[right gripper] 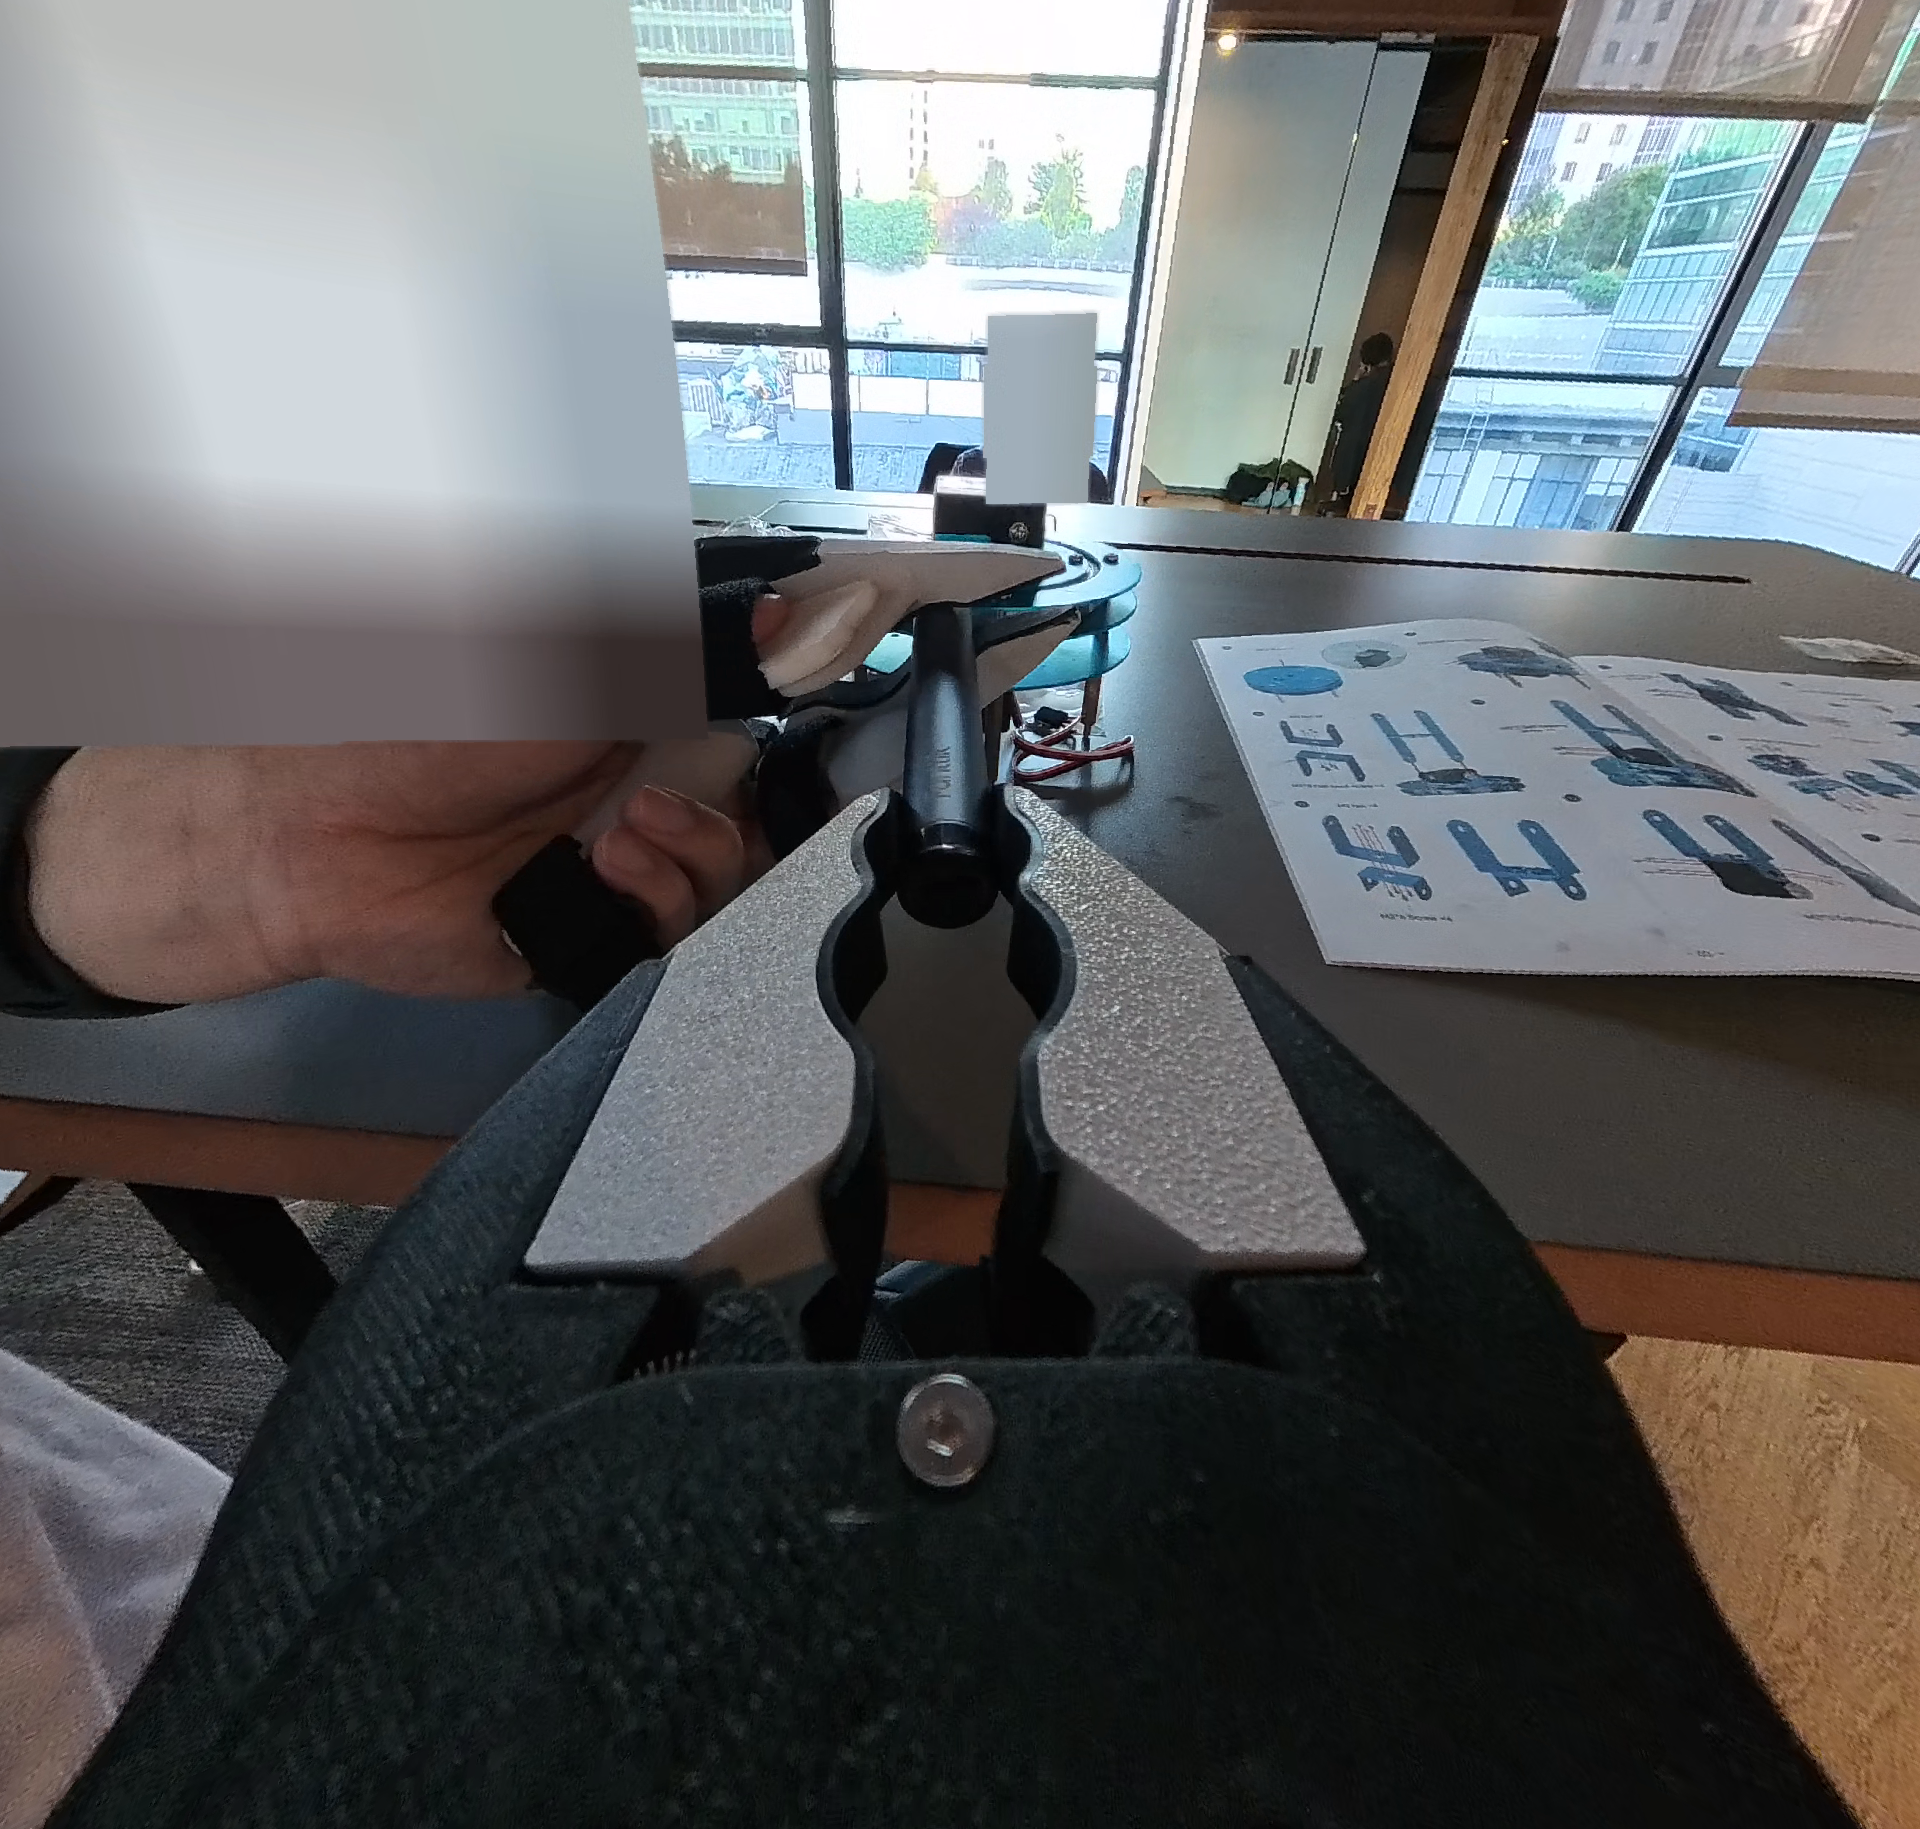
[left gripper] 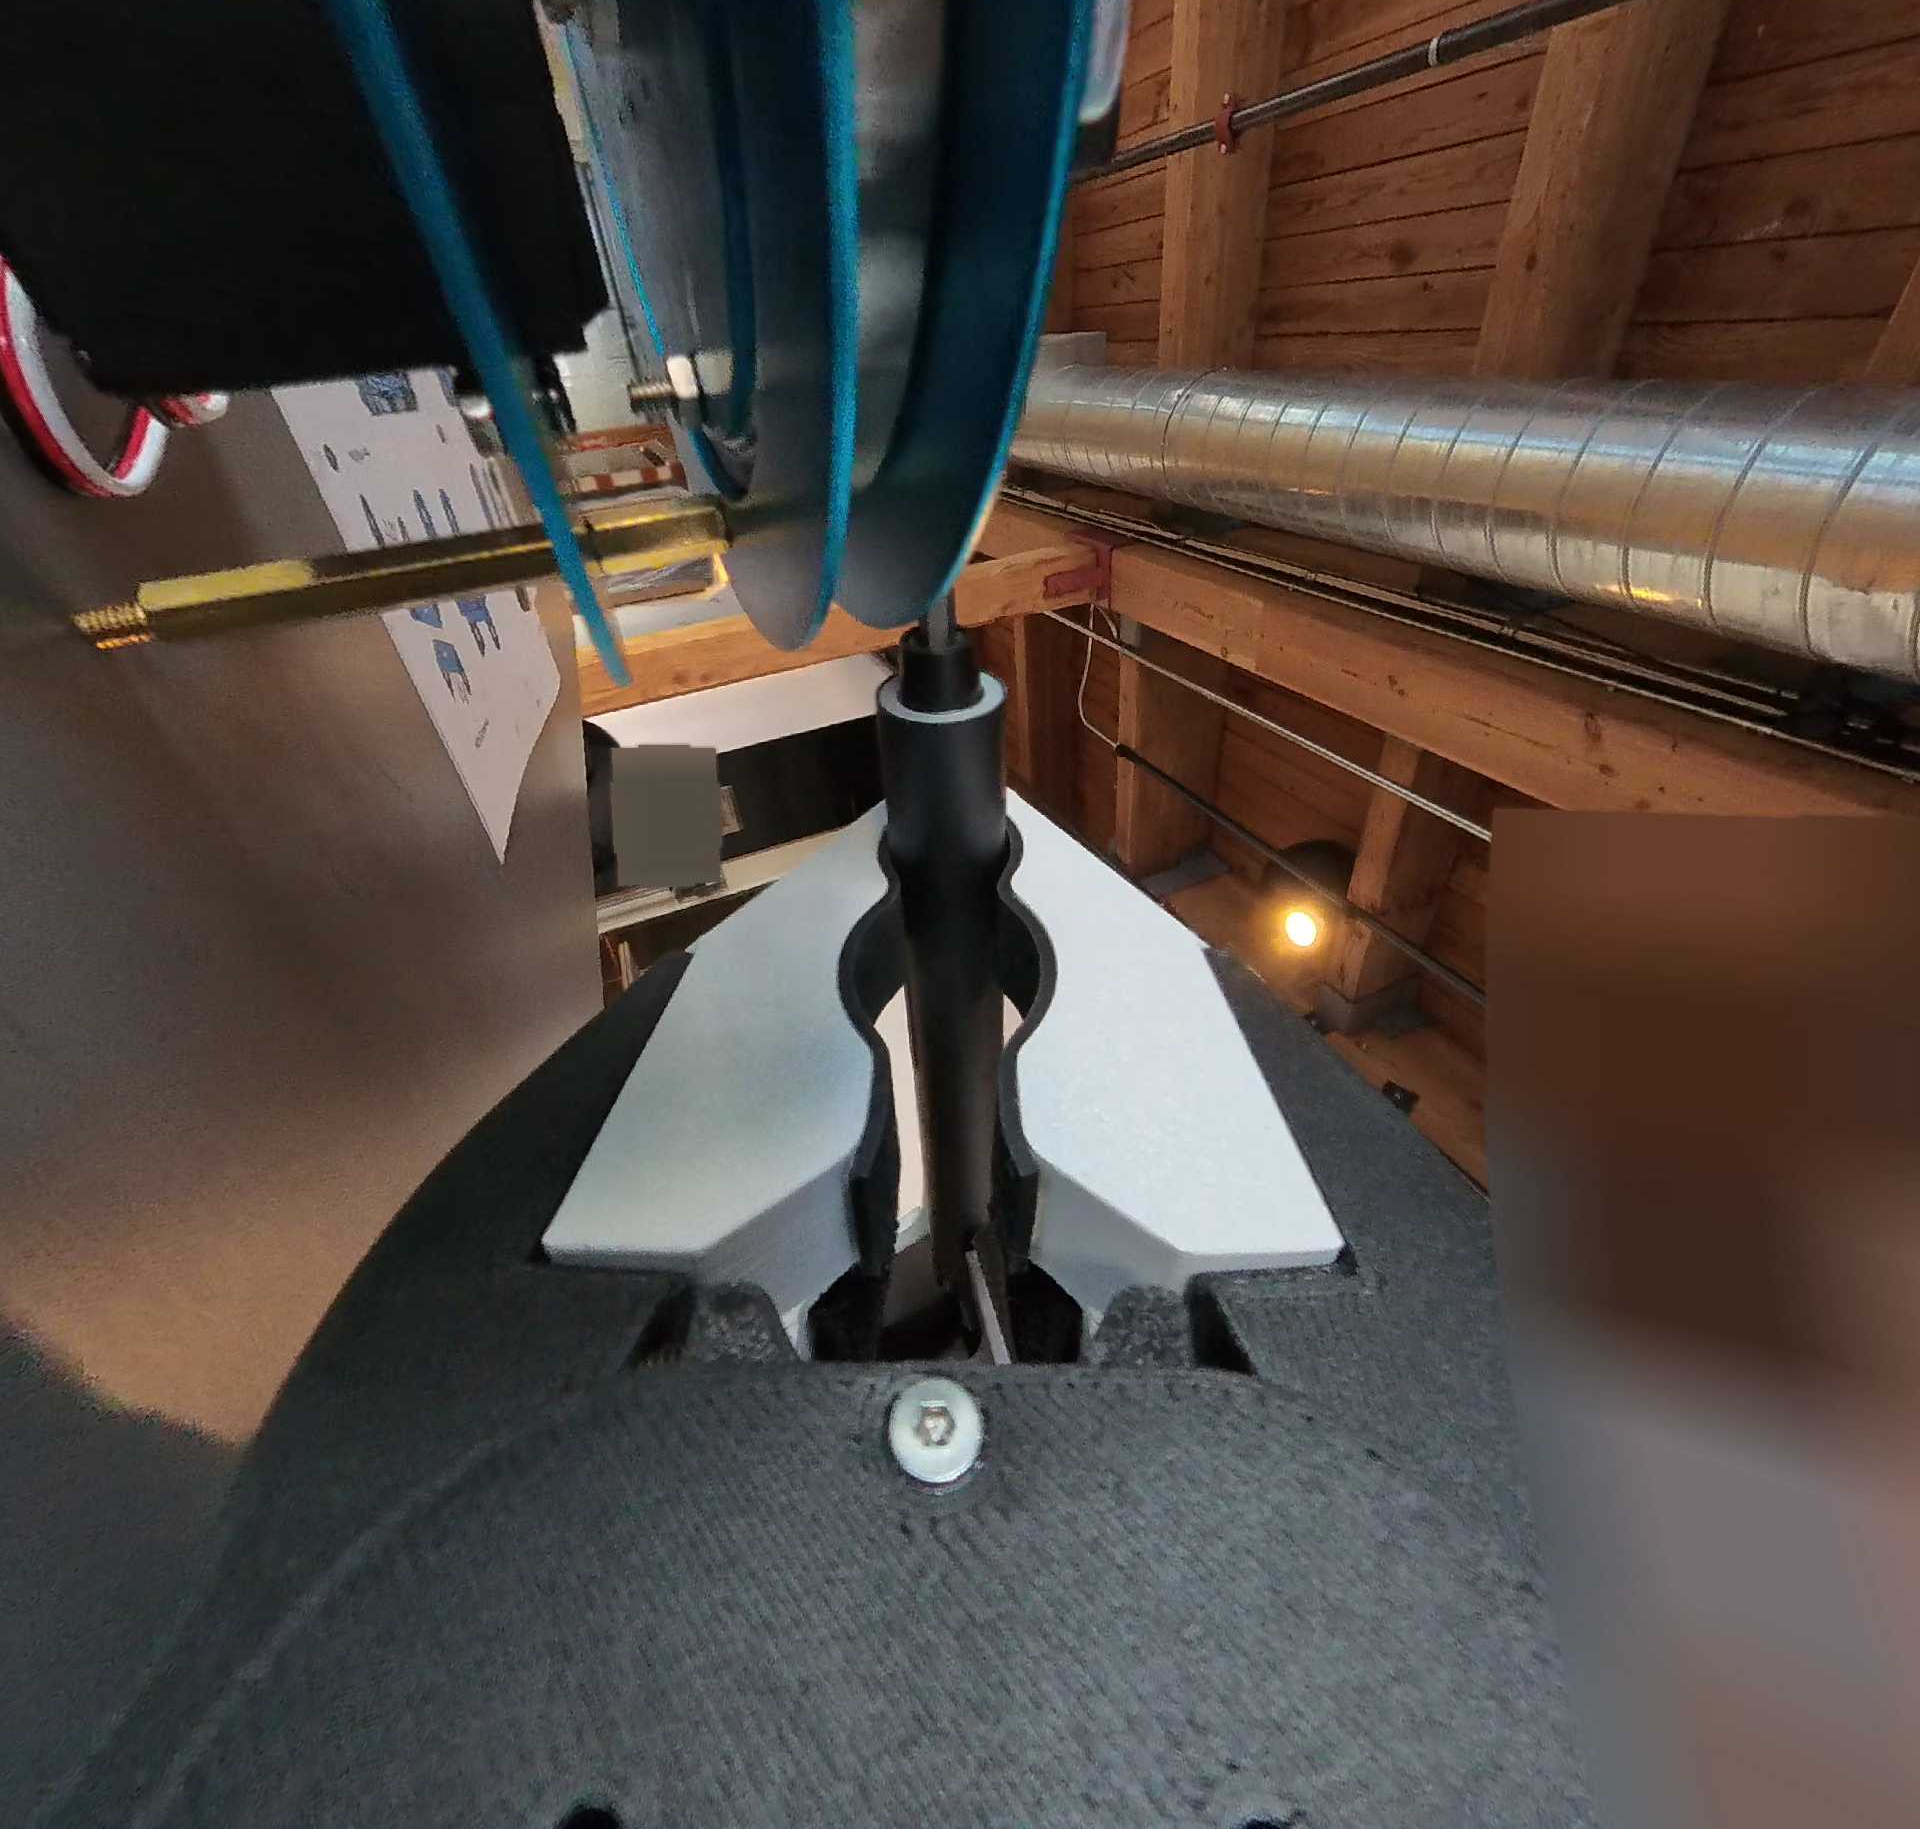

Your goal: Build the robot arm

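My left gripper (left gripper: pixel 943 844) is shut on a black screwdriver (left gripper: pixel 951 1052) that lies along its fingers. The metal shaft reaches up into a stack of blue discs (left gripper: pixel 904 325) with a brass standoff (left gripper: pixel 416 574) and a black block (left gripper: pixel 260 169). My right gripper (right gripper: pixel 948 823) has its fingertips closed around the butt end of the same screwdriver (right gripper: pixel 940 740). Beyond it, the left gripper's white fingers (right gripper: pixel 914 564) clamp the tool by the blue discs (right gripper: pixel 1091 584). A person's hand (right gripper: pixel 260 865) holds the left gripper.
A dark table (right gripper: pixel 1351 584) carries an open instruction booklet (right gripper: pixel 1558 792) on the right and red-white wires (right gripper: pixel 1070 751) under the discs. Windows stand behind it. In the left wrist view a silver duct (left gripper: pixel 1455 470) and wooden beams are overhead. Some 9 centimetres of space lies between my two pairs of fingers.
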Motion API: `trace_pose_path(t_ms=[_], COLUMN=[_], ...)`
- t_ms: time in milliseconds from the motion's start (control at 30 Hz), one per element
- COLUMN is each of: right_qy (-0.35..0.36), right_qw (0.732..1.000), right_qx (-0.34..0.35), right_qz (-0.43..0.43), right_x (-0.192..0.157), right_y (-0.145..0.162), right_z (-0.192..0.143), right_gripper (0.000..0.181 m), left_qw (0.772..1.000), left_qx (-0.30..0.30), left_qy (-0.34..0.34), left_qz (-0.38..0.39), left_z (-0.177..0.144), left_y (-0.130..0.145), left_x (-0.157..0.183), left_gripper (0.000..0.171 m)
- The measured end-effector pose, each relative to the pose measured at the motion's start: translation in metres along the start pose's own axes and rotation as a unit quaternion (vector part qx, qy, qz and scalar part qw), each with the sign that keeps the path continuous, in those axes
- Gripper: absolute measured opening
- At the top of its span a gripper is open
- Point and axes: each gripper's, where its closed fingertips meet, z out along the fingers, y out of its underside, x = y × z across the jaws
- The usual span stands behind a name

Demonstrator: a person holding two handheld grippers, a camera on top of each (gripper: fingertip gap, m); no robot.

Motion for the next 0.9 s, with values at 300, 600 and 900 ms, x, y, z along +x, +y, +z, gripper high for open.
trace_pose_path(t_ms=[300,600,900], right_qy=[-0.004,-0.006,-0.017], right_qw=[1.000,1.000,0.999], right_qx=[0.001,0.002,-0.007], right_qz=[0.007,0.010,0.038], right_x=[0.0006,0.0020,0.0008], right_y=[0.0036,0.0053,0.0093], right_z=[0.0044,0.0055,0.0081], right_gripper=[0.017,0.017,0.017], left_qw=[1.000,1.000,1.000], left_qx=[0.002,0.001,0.007], left_qy=[-0.004,-0.006,-0.011], left_qz=[0.010,0.014,0.010], left_z=[-0.0005,-0.0003,-0.0013], left_y=[-0.0040,-0.0043,-0.0063], left_x=[-0.0013,-0.0029,-0.0048], left_gripper=[0.007,0.008,0.007])
